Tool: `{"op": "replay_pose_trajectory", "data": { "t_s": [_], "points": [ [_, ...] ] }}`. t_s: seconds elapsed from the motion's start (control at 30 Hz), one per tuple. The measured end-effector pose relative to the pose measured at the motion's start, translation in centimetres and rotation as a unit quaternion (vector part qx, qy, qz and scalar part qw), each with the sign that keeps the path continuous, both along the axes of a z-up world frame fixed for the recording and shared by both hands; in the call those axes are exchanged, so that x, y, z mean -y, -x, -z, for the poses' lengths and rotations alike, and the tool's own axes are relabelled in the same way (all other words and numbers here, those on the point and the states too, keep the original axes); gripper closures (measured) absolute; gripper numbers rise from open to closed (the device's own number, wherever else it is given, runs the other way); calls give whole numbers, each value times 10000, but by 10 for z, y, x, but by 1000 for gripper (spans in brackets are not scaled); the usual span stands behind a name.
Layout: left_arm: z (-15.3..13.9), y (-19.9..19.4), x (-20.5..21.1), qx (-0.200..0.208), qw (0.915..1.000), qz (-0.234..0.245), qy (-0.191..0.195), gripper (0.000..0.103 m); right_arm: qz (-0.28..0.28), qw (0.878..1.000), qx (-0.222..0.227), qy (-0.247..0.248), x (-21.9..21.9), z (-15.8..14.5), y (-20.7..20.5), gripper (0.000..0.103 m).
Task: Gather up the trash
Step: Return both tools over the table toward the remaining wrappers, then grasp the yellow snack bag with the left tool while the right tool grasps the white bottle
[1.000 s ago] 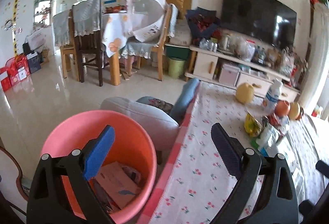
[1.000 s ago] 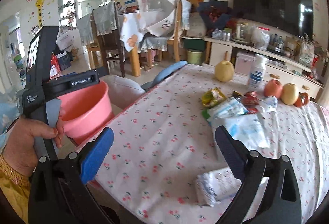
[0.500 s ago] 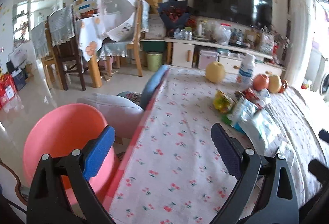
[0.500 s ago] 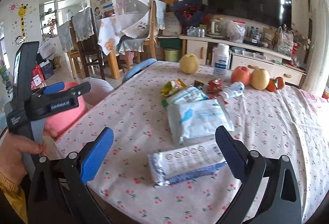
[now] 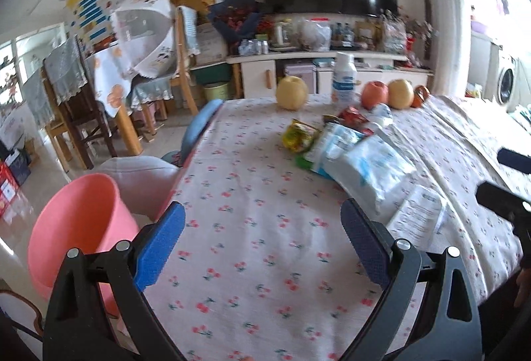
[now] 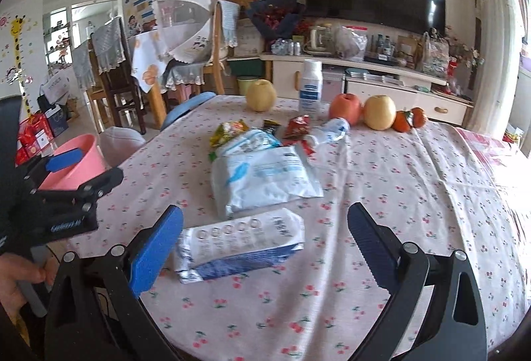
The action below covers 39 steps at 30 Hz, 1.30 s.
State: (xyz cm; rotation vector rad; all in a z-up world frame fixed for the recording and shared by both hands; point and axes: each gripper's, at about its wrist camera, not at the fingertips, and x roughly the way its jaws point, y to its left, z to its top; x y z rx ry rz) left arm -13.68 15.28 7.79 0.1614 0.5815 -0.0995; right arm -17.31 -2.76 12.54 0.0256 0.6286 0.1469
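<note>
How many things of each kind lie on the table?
Wrappers and packets: about 7, e.g. nearest white packet, big white bag
Round fruits: 5, e.g. pear
Bottles: 1, white bottle
Total: about 13

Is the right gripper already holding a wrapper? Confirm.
No: the right gripper is open and empty, its fingers either side of the white-and-blue wrapper lying on the table.

Left claw [image 5: 262, 245] and right claw [image 6: 265, 243] both gape wide — empty, held level.
</note>
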Motion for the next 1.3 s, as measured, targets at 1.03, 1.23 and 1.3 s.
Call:
{"op": "replay_pose_trajectory", "data": {
  "t_s": [1.03, 1.23, 1.3],
  "points": [
    [-7, -142, 64, -943, 9938, 117, 583, 12, 1016, 9820, -843, -1350, 122, 34, -120, 5],
    [15, -194, 66, -1321, 9893, 48, 615, 29, 1005, 9774, -897, -1630, 137, 43, -166, 7],
    [23, -207, 68, -1440, 9876, 128, 605, 29, 987, 9753, -923, -1746, 143, 46, -180, 12]
  ]
}}
